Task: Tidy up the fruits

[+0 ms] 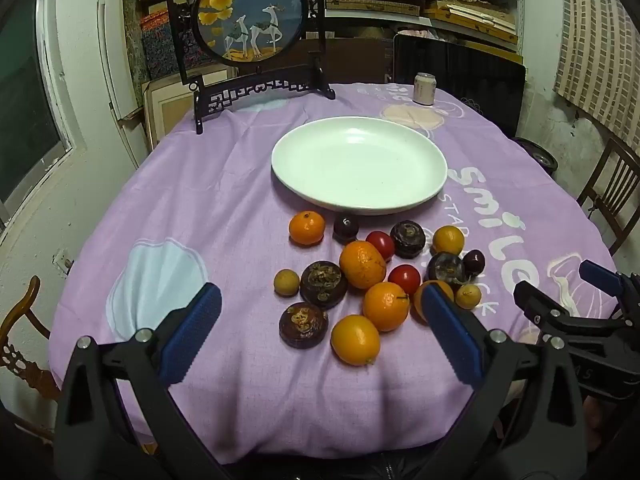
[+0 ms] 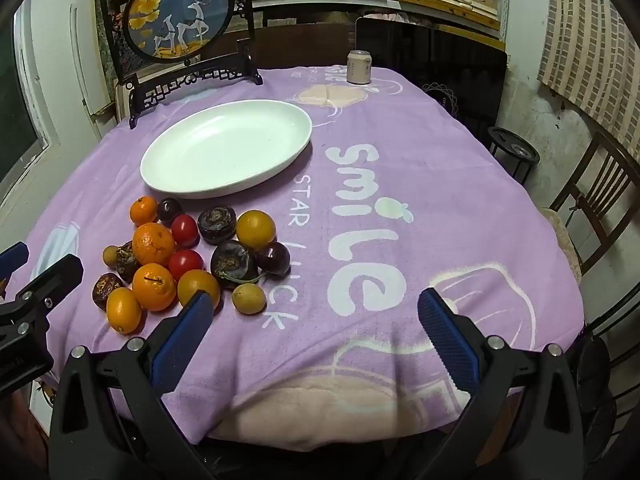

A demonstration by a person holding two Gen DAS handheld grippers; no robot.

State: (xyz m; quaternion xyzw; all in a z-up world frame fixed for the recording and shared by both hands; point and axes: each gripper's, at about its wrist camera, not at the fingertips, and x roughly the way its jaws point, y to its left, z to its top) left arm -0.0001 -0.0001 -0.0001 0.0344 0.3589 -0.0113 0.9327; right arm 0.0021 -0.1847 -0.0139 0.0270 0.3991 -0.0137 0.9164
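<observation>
A pile of fruits (image 1: 362, 264) lies on the purple tablecloth: several oranges, red cherry tomatoes, dark water chestnuts, dark plums and small tan longans. The pile also shows in the right wrist view (image 2: 192, 256), at the left. An empty white plate (image 1: 359, 165) sits just beyond the pile and shows in the right wrist view too (image 2: 226, 149). My left gripper (image 1: 320, 330) is open and empty, hovering over the near side of the pile. My right gripper (image 2: 310, 334) is open and empty, to the right of the pile over bare cloth.
A framed round deer picture on a black stand (image 1: 250, 16) stands at the table's back left. A drinks can (image 1: 424, 88) stands at the back edge. Wooden chairs (image 2: 596, 200) stand to the right of the table. The tablecloth (image 2: 400, 168) bears the word "smile".
</observation>
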